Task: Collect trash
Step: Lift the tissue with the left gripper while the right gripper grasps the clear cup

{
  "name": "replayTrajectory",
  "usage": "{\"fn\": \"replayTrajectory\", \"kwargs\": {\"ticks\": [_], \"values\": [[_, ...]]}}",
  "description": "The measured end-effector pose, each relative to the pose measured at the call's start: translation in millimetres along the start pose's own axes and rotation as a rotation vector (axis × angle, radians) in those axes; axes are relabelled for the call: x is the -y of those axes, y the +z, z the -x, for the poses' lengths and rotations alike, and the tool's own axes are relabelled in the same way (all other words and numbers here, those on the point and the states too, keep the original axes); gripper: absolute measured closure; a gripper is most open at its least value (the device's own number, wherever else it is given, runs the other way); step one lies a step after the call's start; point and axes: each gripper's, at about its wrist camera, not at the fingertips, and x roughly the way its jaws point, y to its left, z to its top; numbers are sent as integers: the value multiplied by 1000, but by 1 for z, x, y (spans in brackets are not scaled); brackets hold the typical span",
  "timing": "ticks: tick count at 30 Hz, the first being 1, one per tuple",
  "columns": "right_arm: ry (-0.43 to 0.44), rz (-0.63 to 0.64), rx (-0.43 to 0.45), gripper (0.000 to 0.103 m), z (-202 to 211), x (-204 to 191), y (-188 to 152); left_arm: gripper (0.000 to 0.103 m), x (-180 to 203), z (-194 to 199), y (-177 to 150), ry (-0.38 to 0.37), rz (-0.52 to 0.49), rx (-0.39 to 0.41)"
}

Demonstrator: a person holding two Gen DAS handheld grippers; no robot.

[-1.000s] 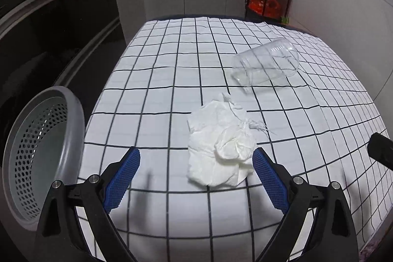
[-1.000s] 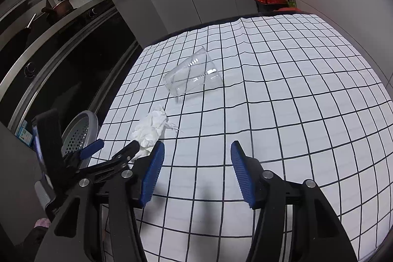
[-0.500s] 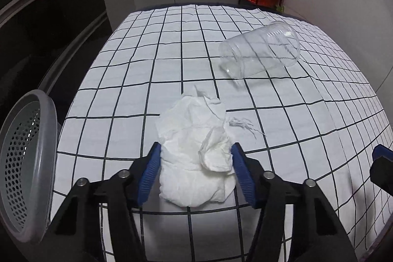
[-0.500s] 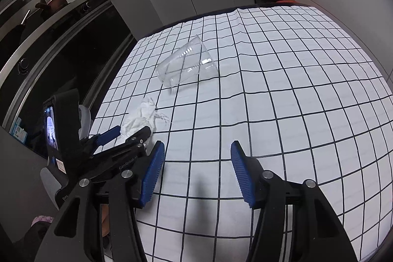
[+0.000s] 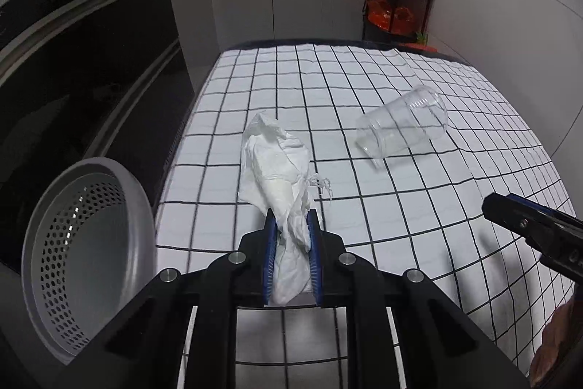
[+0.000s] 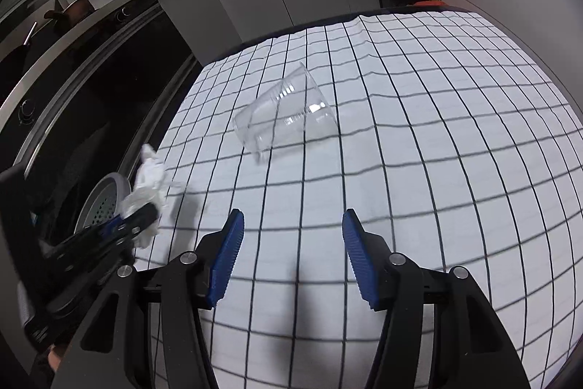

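The left gripper (image 5: 291, 243) has its jaws pinching a crumpled white tissue (image 5: 277, 166), lifted clear of the tabletop (image 5: 419, 214) beside the grey perforated basket (image 5: 83, 243) off the table's left edge. The tissue looks feather-light, soft and limp; it bunches between the ribbed blue pads, and a loose strand hangs from it, so a pinch across the thickest wad seems safest. The right gripper (image 6: 293, 257) hovers with jaws spread and nothing between them, having just widened slightly. Ahead of it a clear plastic cup (image 6: 284, 115) lies on its side on the checked cloth. It is probably thin, light, springy and slick, prone to rolling; gripping across the rim or wall gently should suit.
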Motion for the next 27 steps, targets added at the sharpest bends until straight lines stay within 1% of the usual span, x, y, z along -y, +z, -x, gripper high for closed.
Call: {"fn": "replayTrajectory", "kwargs": {"ticks": [1,2,4,6,8,12,15,17,20,23,27], "values": [[0,-2,6,41,-2,-3,3,87,-4,6,2,10,-12,12],[-1,-6,10,39,-6,-7,6,87,-6,10,3,23,-22,21],[-14,-12,14,39,-12,-13,11,87,-15,18,5,53,-40,40],[-34,-27,22,38,-19,-19,15,87,-26,22,6,56,-21,46],[-43,-59,30,34,-25,-22,20,87,-34,22,6,48,3,48],[-59,-167,55,32,-40,-25,30,87,-41,22,5,64,4,60],[-73,-259,74,31,-51,-26,34,87,-51,27,8,74,28,81],[-86,-330,92,27,-57,-27,38,87,-59,29,10,80,44,90],[-117,-413,106,27,-67,-31,46,87,-73,33,14,93,75,104],[-178,-478,110,27,-77,-36,55,87,-86,37,17,94,112,114],[-237,-575,105,26,-90,-34,62,87,-97,41,19,92,146,120]]}}
